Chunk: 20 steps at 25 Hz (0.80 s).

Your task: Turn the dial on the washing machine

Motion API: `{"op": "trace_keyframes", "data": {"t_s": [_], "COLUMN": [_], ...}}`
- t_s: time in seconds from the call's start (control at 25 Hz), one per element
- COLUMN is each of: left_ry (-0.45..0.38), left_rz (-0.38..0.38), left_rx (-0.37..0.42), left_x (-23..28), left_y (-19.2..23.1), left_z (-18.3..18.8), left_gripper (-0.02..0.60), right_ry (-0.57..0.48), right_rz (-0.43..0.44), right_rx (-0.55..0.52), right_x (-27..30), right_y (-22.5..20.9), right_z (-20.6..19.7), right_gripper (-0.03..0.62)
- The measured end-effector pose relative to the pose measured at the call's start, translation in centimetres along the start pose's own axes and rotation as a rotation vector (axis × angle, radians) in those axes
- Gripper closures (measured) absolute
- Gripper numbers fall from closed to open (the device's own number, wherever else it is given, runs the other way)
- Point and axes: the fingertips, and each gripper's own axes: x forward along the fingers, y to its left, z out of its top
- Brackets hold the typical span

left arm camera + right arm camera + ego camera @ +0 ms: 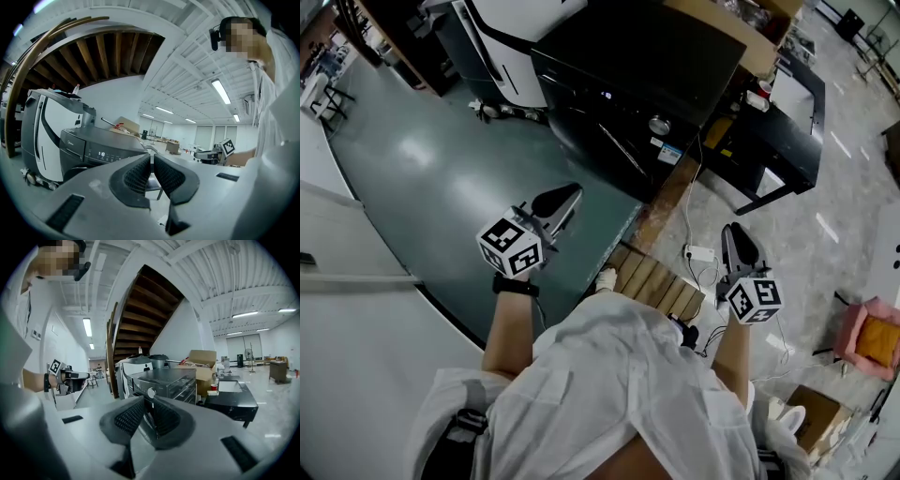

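The black washing machine (628, 66) stands ahead of me, its silver dial (659, 124) on the front panel near the right corner. In the right gripper view the dial (151, 392) shows just above the jaws, still some way off. My left gripper (567, 195) hangs over the green floor, left of the machine (93, 150) and short of it, shut with nothing in it. My right gripper (733, 231) is low at the right, also well short of the machine, shut and empty.
A white and black appliance (516, 37) stands left of the machine. At the right are a black table (787, 122) and a cardboard box (750, 47). Wooden slats (656, 281), a white power strip (700, 253) with cables and a pink stool (867, 337) are on the floor.
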Motion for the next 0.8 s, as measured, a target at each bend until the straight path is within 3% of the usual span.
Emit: {"op": "trace_keyframes", "data": {"t_s": [0.36,0.6,0.8], "left_ry": [0.007,0.001,-0.012], "left_rz": [0.019,0.036,0.044], "left_rx": [-0.042,-0.078,-0.100], "left_x": [2.2,3.1,4.7], "left_y": [8.4,11.6,12.8], "left_z": [-0.1,-1.1,-1.7], "left_gripper": [0.565,0.565,0.565], "right_ry": [0.087,0.204,0.322], "right_rz": [0.128,0.228,0.288], "right_rx": [-0.113,-0.270,-0.461], "right_x": [13.7,22.0,28.1], "right_y": [2.9,5.4,6.5], "right_z": [2.1,1.7,0.5], "right_gripper": [0.502,0.429,0.362]}}
